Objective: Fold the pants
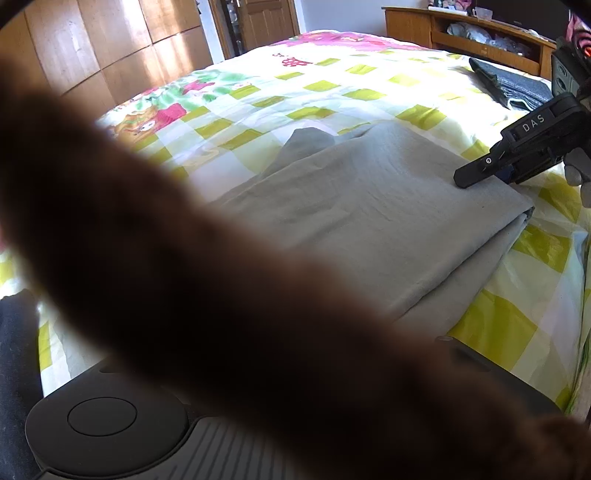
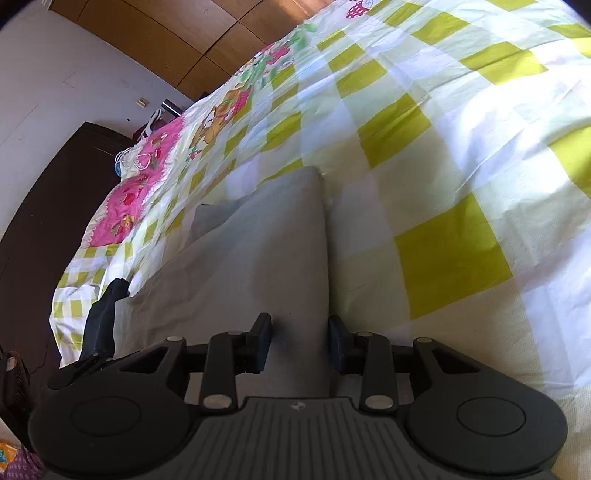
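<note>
Grey pants (image 1: 369, 214) lie folded in layers on the checked bedspread (image 1: 332, 85). In the right wrist view they (image 2: 266, 258) run away from my right gripper (image 2: 299, 343), whose jaws stand open on either side of the pants' right edge, low over the cloth. That gripper also shows in the left wrist view (image 1: 476, 173), at the pants' far right corner. My left gripper's fingers are hidden behind a dark blurred shape (image 1: 184, 277) across the lens; only its body (image 1: 107, 432) shows. From the right wrist view, a dark gripper finger (image 2: 107, 306) rests at the pants' left edge.
A dark folded garment (image 1: 517, 86) lies at the bed's far right. A wooden shelf unit (image 1: 480, 29) stands behind the bed, wooden wardrobes (image 1: 103, 48) and a door (image 1: 266, 22) at the back. A dark headboard (image 2: 55, 206) and pink pillows (image 2: 125, 206) are at the left.
</note>
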The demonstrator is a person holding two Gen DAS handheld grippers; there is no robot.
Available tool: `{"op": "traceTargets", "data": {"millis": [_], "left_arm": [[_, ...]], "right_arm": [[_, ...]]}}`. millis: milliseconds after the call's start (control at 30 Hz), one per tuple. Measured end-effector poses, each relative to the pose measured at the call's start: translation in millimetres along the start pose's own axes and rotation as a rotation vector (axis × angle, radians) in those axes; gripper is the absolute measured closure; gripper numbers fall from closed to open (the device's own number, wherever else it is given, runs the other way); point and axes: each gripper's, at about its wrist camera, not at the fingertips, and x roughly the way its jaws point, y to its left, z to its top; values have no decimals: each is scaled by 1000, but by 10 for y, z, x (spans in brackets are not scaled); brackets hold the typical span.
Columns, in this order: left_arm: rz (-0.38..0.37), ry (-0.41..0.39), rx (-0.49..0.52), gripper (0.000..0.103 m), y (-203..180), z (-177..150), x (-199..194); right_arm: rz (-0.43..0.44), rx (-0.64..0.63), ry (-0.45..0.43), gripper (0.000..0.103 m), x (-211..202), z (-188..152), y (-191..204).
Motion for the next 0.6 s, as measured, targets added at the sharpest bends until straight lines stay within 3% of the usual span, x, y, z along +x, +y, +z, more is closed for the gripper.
{"op": "traceTargets", "data": {"millis": [233, 267, 300, 400, 500, 600], "left_arm": [[9, -11, -30, 47, -53, 27, 6], [6, -11, -39, 47, -56, 40, 6], [5, -12, -46, 47, -62, 50, 5], [12, -7, -55, 47, -93, 79, 32], [19, 5, -53, 47, -145, 124, 72], [18, 16, -47, 47, -233, 158, 97]], "right_arm": [[133, 103, 32, 56, 170, 76, -135], [142, 121, 21, 61, 182, 67, -150], [145, 135, 14, 73, 205, 49, -164], [132, 129, 13, 78, 220, 11, -144], [107, 90, -56, 80, 25, 3, -94], [125, 160, -143, 82, -256, -13, -231]]}}
